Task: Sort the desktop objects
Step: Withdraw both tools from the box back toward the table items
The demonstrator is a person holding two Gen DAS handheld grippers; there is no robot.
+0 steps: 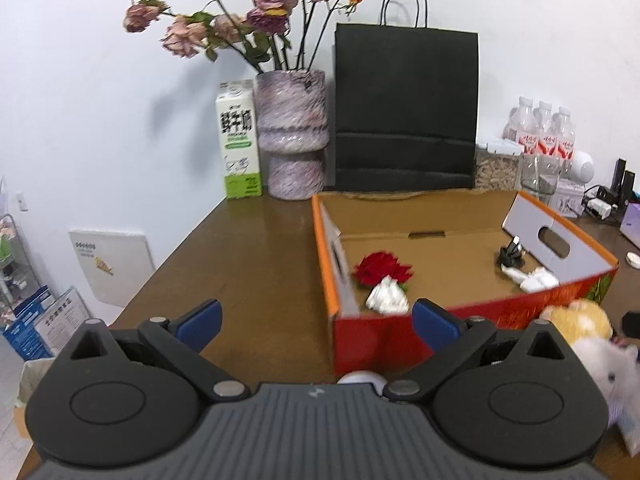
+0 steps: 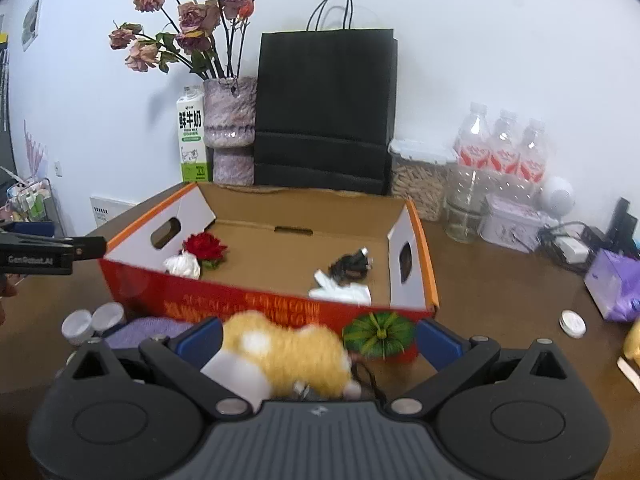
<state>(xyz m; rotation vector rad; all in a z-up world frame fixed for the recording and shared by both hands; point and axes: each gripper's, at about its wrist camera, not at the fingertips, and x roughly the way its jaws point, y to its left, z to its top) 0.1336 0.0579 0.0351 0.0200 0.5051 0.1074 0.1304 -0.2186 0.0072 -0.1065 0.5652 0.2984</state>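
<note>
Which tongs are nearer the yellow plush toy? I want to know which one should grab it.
Right. The right tongs are open with the yellow plush toy lying between their fingers. The left tongs hang open off to its left, by the box's corner.

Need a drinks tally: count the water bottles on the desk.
3, side by side against the wall at the desk's back right: left bottle, middle bottle, right bottle. More may be hidden behind them.
</note>
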